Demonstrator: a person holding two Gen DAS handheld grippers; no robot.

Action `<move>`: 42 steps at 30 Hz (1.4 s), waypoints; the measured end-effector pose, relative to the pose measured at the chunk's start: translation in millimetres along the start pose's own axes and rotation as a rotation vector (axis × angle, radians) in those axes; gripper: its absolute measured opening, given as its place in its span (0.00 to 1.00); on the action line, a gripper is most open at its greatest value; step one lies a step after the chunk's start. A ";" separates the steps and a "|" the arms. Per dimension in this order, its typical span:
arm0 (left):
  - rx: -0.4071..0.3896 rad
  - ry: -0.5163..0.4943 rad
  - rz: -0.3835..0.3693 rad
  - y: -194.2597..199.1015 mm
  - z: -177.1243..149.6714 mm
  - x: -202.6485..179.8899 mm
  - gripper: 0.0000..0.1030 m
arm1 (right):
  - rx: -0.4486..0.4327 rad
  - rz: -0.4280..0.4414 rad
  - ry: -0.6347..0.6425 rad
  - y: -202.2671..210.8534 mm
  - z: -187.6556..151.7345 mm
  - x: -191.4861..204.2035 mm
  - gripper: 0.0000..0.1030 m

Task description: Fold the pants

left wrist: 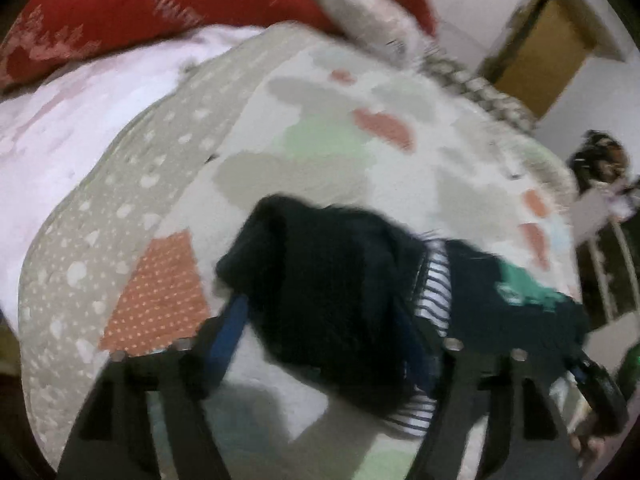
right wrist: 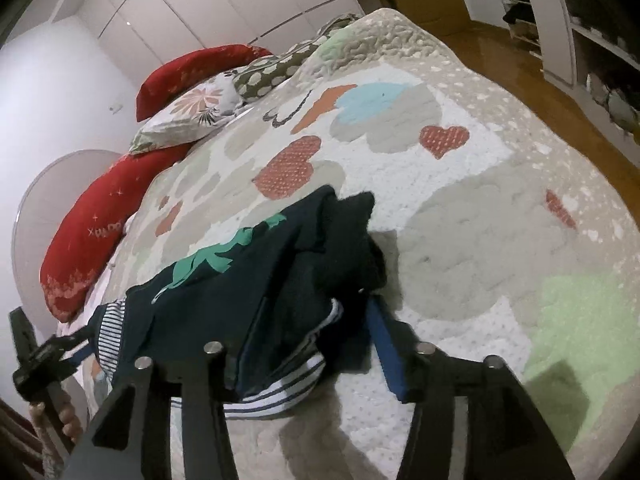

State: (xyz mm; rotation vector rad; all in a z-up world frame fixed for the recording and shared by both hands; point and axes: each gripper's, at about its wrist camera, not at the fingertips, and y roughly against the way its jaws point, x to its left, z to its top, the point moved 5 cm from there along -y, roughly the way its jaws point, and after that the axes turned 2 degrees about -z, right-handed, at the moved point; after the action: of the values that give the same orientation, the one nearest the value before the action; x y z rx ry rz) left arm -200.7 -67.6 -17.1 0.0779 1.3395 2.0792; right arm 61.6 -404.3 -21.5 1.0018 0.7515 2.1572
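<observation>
Pants [right wrist: 280, 276] | bunched on quilt [right wrist: 480, 208] | pillow [right wrist: 92, 224] lettering unreadable, possibly blurred

Looking down along the left gripper [left wrist: 320, 320], jaws standing apart over the dark pants [left wrist: 332, 280]. Lying bunched on the quilt [left wrist: 340, 120], those pants, showing a striped lining [left wrist: 434, 280] and a green print [left wrist: 520, 284] to the right. Blue finger [left wrist: 230, 328] resting at the left edge of the cloth, not pinching it. The other gripper [left wrist: 600, 392] peeking in at the near right, its state impossible to tell, a hand [left wrist: 588, 444] below it. Red pillow [left wrist: 160, 4] sitting far left, patterned pillow [left wrist: 360, 20] beside it. Wooden door [left wrist: 544, 52] far right. Everything blurring.
</observation>
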 end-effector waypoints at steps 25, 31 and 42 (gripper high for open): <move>-0.029 0.063 0.012 20.7 -9.8 15.3 0.65 | -0.095 -0.085 -0.042 22.4 7.1 -18.2 0.28; -0.120 0.099 0.025 63.1 -11.7 18.0 0.65 | -0.259 -0.147 -0.040 72.7 24.1 -13.7 0.28; -0.255 -0.032 0.047 121.2 -12.7 -20.5 0.71 | -0.060 0.033 0.260 5.1 -19.4 95.4 0.45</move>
State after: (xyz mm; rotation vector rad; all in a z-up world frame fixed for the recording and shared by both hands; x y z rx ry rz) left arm -248.7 -120.7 83.6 0.0322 1.0532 2.2611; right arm -4.0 -341.4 13.8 0.7158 0.7878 2.3527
